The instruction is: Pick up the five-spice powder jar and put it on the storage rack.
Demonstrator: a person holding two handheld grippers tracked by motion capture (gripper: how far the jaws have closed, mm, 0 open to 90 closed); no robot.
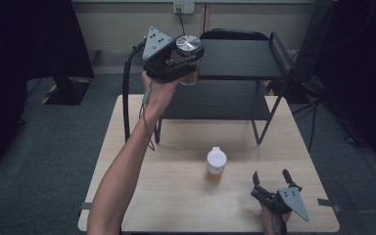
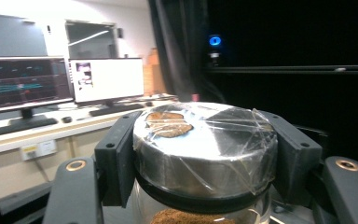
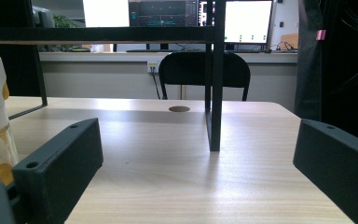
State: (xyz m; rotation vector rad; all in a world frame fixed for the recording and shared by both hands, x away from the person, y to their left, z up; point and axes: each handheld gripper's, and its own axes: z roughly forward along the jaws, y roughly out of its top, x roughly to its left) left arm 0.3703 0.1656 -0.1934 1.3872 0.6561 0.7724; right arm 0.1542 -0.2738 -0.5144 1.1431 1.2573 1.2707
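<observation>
The left gripper (image 1: 190,62) is raised above the far left part of the worktop (image 1: 176,196), level with the top tier of the black shelf rack (image 1: 240,58) standing along the far edge. Its jaws clamp a glass jar (image 2: 205,154) just below its silver lid (image 2: 205,140), which is wrapped in clear film; brown powder shows inside. The right gripper (image 1: 273,180) rests near the worktop's near right corner, jaws spread wide with nothing between them. A white-capped bottle (image 1: 215,166) stands on the worktop, left of it.
</observation>
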